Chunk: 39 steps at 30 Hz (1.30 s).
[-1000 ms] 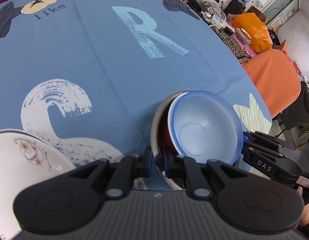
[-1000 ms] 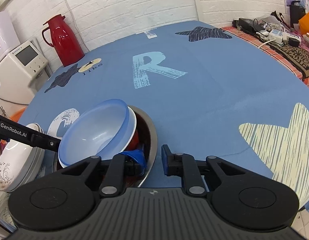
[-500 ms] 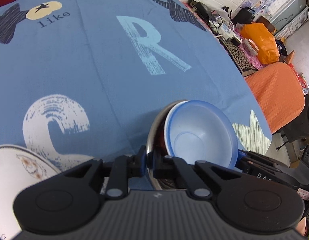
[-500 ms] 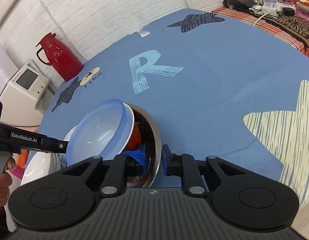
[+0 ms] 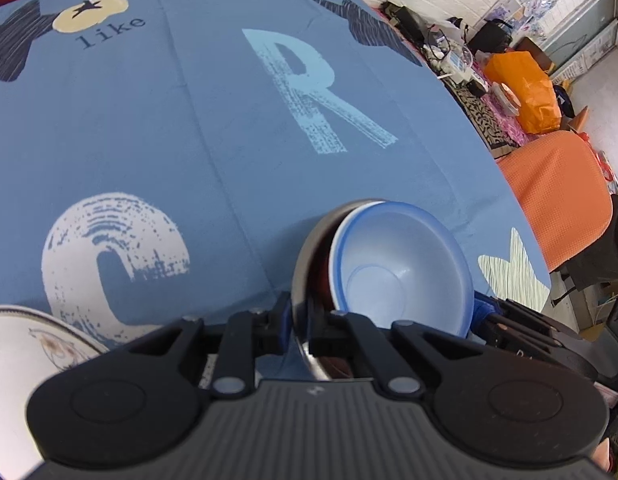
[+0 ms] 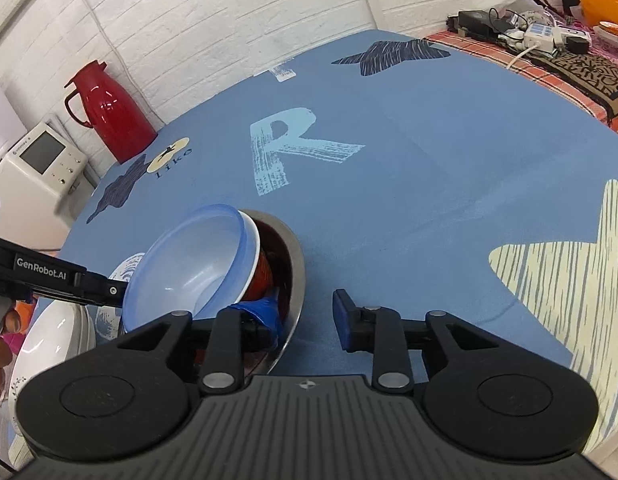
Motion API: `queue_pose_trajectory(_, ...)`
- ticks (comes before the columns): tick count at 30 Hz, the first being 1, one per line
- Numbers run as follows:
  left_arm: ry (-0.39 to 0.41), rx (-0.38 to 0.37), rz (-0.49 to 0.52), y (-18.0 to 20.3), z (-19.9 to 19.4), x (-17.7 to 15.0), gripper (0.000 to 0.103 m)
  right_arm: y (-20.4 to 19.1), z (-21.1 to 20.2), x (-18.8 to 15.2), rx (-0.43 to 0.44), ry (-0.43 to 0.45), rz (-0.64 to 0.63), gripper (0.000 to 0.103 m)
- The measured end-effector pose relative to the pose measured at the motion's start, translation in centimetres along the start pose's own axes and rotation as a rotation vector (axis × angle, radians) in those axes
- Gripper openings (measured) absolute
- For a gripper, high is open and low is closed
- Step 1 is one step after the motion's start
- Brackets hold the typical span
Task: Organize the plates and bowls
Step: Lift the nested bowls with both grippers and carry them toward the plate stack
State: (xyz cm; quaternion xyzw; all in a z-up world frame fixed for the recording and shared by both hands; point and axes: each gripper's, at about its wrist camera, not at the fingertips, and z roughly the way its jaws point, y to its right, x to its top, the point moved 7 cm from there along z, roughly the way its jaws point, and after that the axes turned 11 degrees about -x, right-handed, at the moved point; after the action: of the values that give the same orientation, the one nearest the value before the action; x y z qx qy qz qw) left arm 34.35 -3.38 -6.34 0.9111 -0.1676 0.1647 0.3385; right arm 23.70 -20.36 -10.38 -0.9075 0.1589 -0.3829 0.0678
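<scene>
Three bowls are nested together here: a steel bowl (image 5: 309,240) on the outside, a red bowl (image 6: 263,270) inside it, and a pale blue plastic bowl (image 5: 401,268) on top, all tipped up on edge over the blue tabletop (image 5: 189,128).

The left tool (image 5: 299,322) has its fingers pinched nearly together on the steel bowl's rim, one finger outside the wall and one inside, so it's clamped on. The blue bowl's opening faces this camera, just ahead and slightly right of the fingertips.

The right tool (image 6: 309,314) is spread wide. Its left finger (image 6: 265,314), wrapped in blue, pokes into the stack under the blue bowl and over the steel bowl's rim, while its right finger sits out over bare cloth, apart from everything. It isn't gripping anything as far as I can see.

From the right wrist view, the left tool (image 6: 113,290) comes in from the left side with a hand (image 6: 1,344) behind it at the frame edge. A white patterned plate (image 5: 25,344) sits low and left of the left tool, near the big printed C. Way past both tools, a red thermos jug (image 6: 109,112) stands by the white brick wall next to a white appliance (image 6: 37,172).
</scene>
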Motion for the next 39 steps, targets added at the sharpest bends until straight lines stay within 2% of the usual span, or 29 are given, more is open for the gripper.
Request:
queue_pose_trajectory(3,0.009,-0.002,-0.003,0.0,0.0,0.0,0.0,0.6,0.1,-0.1,0.002,-0.004,0.054,0.022)
queue_pose_trajectory(7,0.025,0.006,-0.016,0.2,0.1,0.1,0.0,0.3,0.0,-0.2,0.01,-0.034,0.087,0.011)
queue_pose_trajectory(13,0.006,-0.011,-0.064,-0.1,0.4,0.5,0.0,0.1,-0.1,0.1,0.0,-0.087,0.105,0.008)
queue_pose_trajectory(19,0.011,0.007,-0.052,0.1,0.4,0.4,0.0,-0.2,0.2,0.4,-0.007,-0.11,0.036,0.006)
queue_pose_trajectory(20,0.011,0.005,-0.058,0.1,0.4,0.4,0.0,-0.2,0.2,0.5,0.004,-0.11,0.029,0.001)
queue_pose_trajectory(21,0.01,0.002,-0.06,0.0,0.4,0.4,0.0,-0.2,0.1,0.6,0.016,-0.105,0.017,0.0)
queue_pose_trajectory(24,0.0,0.007,-0.068,-0.1,0.4,0.3,0.0,-1.0,-0.4,0.9,0.027,-0.082,-0.073,0.0)
queue_pose_trajectory(28,0.002,0.001,-0.048,0.2,0.3,0.1,0.0,-1.4,0.1,1.1,-0.003,-0.093,-0.149,0.0)
queue_pose_trajectory(39,0.026,0.014,-0.056,0.1,-0.8,0.6,0.0,-2.0,-0.5,2.4,0.035,-0.106,-0.115,0.0)
